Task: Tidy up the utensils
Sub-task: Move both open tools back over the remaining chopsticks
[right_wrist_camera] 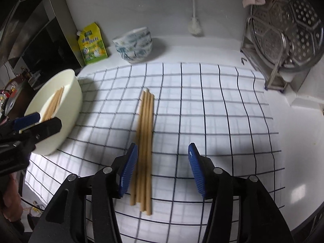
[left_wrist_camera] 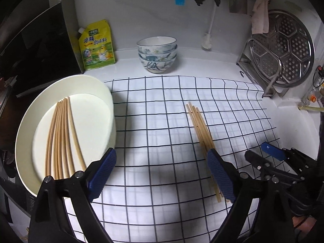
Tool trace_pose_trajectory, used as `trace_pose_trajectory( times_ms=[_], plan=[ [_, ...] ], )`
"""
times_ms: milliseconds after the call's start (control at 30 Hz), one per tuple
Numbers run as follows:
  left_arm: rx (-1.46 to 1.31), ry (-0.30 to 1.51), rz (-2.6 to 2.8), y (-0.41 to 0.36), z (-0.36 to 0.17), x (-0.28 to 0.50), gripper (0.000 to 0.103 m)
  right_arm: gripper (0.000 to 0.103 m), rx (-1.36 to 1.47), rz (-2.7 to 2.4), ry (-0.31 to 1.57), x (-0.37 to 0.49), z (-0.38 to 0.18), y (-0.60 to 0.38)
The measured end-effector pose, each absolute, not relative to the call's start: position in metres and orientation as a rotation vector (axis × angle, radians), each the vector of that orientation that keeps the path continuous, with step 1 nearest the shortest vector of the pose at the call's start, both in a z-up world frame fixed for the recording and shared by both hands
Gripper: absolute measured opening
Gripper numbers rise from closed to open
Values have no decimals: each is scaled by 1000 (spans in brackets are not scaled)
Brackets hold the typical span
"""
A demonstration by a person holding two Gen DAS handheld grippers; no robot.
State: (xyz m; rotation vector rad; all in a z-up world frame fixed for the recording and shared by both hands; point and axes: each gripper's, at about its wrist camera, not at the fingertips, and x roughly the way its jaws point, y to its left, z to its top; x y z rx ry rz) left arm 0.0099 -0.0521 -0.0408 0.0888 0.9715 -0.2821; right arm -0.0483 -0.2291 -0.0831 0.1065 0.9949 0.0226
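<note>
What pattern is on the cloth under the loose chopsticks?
White cloth with a dark grid of lines, clearest in the right wrist view.

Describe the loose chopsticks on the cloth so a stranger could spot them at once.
Find the white checked cloth covering the counter. Near its middle lies a tight bundle of pale wooden chopsticks, directly on the fabric. Unlike the other chopsticks, these are not in the cream basin at the cloth's left edge.
</note>
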Motion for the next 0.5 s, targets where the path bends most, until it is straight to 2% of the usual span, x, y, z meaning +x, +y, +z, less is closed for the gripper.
trace_pose_trajectory(
  times_ms=[233, 500],
  plan=[
    [108, 980, -275, -66, -57, 5, 90, 50, 85, 44, 1063, -46, -120, -231],
    [106, 1011, -241, -65, -72, 2, 90, 50, 84, 80, 1081, -39, -139, -227]
  ],
)
